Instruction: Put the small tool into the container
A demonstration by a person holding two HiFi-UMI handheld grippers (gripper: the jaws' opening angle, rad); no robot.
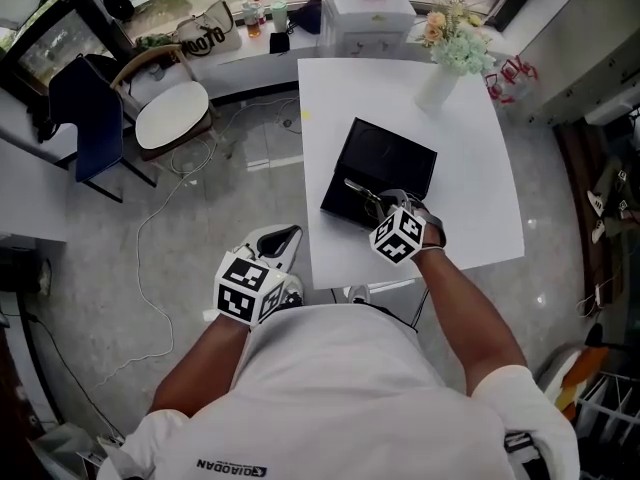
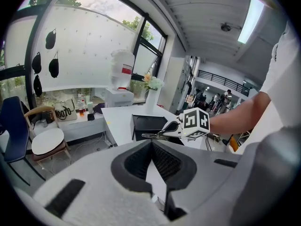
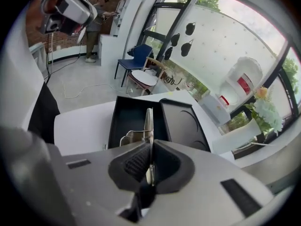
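**Over the black container: small tool, held**

On the white table (image 1: pixel 400 88), black container (image 1: pixel 392 158), open, its lid (image 3: pixel 181 121) lying flat beside the tray. Right gripper (image 1: pixel 373 202): jaws clenched on the small metal tool (image 1: pixel 358 189), whose tip reaches over the tray. Left gripper (image 1: pixel 276 248): off the table's near edge, fingertips closed together, grasping nothing.

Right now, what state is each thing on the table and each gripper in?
container: open, lid flat beside the tray.
small tool: clamped in the right gripper, over the tray, not released.
right gripper: shut on the small tool.
left gripper: shut, empty, beside the table.
vase: upright, holding flowers.
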